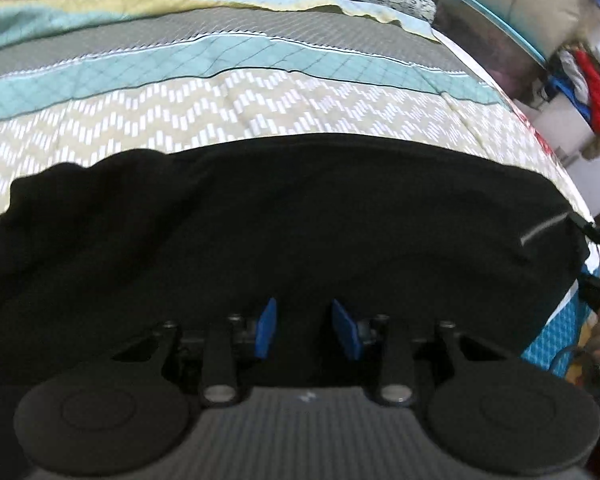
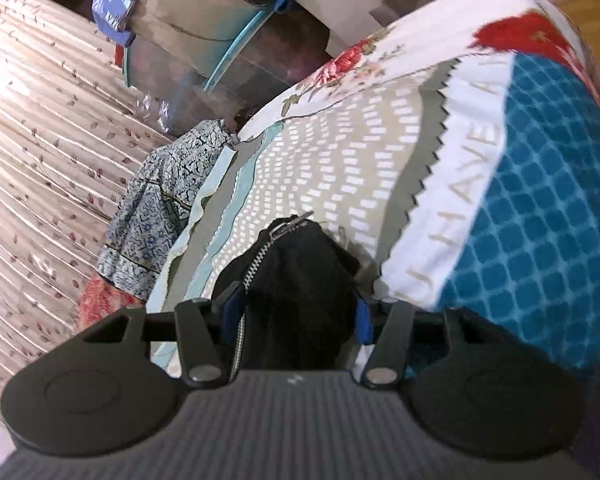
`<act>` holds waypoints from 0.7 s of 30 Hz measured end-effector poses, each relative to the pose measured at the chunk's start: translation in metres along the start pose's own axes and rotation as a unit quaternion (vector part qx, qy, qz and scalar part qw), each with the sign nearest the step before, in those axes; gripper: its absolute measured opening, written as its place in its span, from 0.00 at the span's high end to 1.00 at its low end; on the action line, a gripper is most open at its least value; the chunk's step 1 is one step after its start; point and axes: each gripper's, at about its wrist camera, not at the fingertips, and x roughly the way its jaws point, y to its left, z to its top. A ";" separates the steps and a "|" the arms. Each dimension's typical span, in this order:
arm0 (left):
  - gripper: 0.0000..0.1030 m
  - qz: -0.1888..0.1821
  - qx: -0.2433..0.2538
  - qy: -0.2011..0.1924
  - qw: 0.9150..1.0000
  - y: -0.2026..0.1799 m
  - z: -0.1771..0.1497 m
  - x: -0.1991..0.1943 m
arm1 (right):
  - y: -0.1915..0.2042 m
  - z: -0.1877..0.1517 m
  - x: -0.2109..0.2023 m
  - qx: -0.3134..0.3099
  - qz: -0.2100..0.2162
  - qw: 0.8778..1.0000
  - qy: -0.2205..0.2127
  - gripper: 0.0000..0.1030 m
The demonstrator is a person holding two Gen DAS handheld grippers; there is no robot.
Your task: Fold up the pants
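With the left claw (image 1: 306, 330) spread empty, the right claw (image 2: 296, 312) loosely straddles the black pants' (image 1: 280, 220) zipper (image 2: 256, 258) end, which could slip free and sag.

pants (image 1: 284, 216): 1 | gripper: 2 — left (image 1: 306, 330), right (image 2: 296, 316) | bedspread (image 1: 260, 100): 1

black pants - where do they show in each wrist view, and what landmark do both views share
Left wrist view: the black pants spread across the middle, above the left gripper, whose pads stand apart.
Right wrist view: a bunched end with the zipper sits low centre, between the fingers of the right gripper.
Shared landmark: the beige zigzag band of the bedspread.
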 end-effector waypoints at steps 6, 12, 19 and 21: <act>0.68 0.013 0.012 -0.008 1.000 -0.007 -0.004 0.001 | 0.020 0.001 0.021 -0.067 -0.031 0.997 -0.005 0.40; 0.68 0.004 -0.005 -0.008 1.000 -0.003 -0.003 -0.001 | 0.025 -0.001 0.034 -0.088 -0.034 0.995 0.013 0.75; 0.68 -0.032 -0.070 -0.009 0.997 0.017 -0.002 -0.010 | 0.095 -0.043 -0.007 -0.266 0.010 0.964 -0.016 0.88; 0.66 -0.050 -0.099 -0.011 0.994 0.027 -0.006 -0.017 | 0.125 -0.072 -0.018 -0.371 0.031 0.928 -0.013 0.88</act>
